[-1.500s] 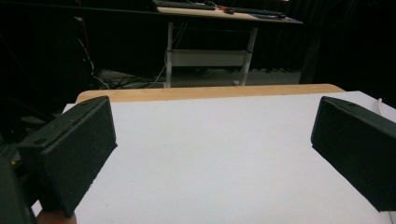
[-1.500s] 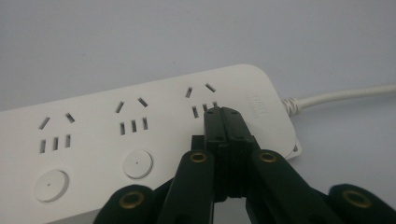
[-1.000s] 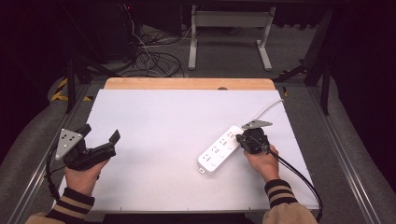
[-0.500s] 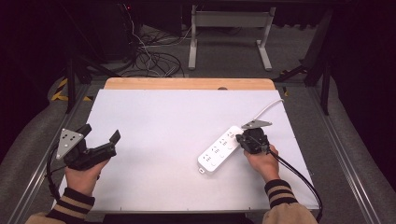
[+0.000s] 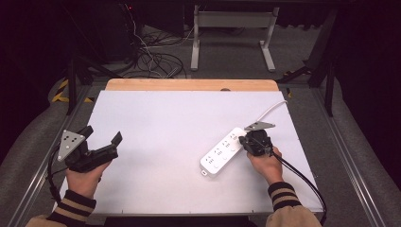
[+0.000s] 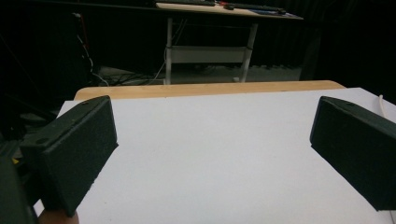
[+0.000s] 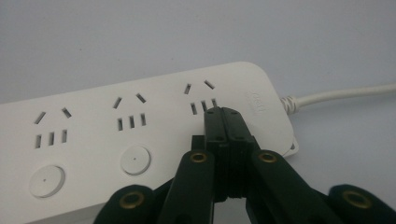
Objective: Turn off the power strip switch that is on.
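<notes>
Right gripper view shows us our right gripper, jaws pressed together, tips on the white power strip. Our left gripper hovers spread wide over the table.

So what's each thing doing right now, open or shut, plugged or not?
Left gripper: open, jaws wide apart, held above the white table, holding nothing.
Right gripper: shut, jaws pressed together, tips on top of the power strip, where the third round button would sit.
Power strip: lying flat on the table, sockets up, nothing plugged into them.
Power strip cord: attached, running off the table's far right edge.
</notes>
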